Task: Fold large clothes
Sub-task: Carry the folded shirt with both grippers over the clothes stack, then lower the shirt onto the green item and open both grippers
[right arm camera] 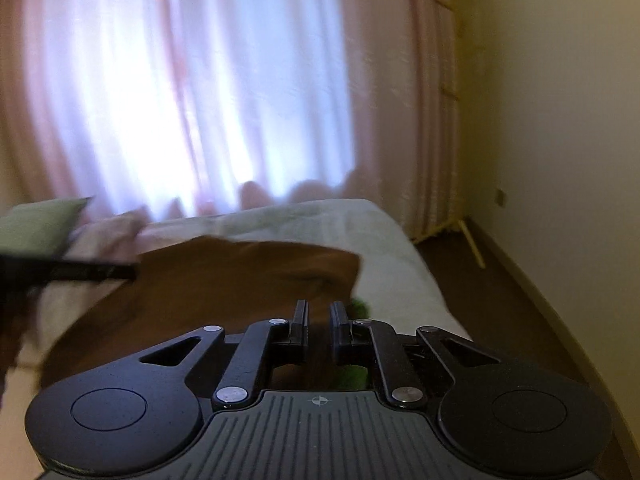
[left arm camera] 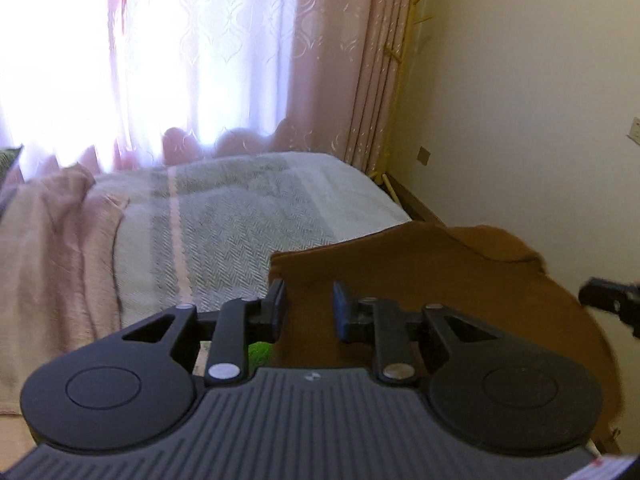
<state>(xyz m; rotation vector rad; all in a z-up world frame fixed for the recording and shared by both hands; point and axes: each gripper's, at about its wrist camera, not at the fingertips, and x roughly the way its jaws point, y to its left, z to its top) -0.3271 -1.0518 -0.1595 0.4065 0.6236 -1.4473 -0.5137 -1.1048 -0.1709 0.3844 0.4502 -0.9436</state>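
Right gripper (right arm camera: 319,316) jaws stood nearly closed, brown garment (right arm camera: 224,276) cloth between them; actual pinch uncertain. Left gripper (left arm camera: 308,308) jaws stood slightly parted over the garment's edge. Garment extended ahead across the bed (left arm camera: 224,216).

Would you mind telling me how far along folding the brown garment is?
Done: the brown garment is laid out on the bed. In hand: the left gripper hovers open over it; the right gripper is nearly closed at its edge, grip unclear. Left: no neat fold shows; its far corner is rumpled.
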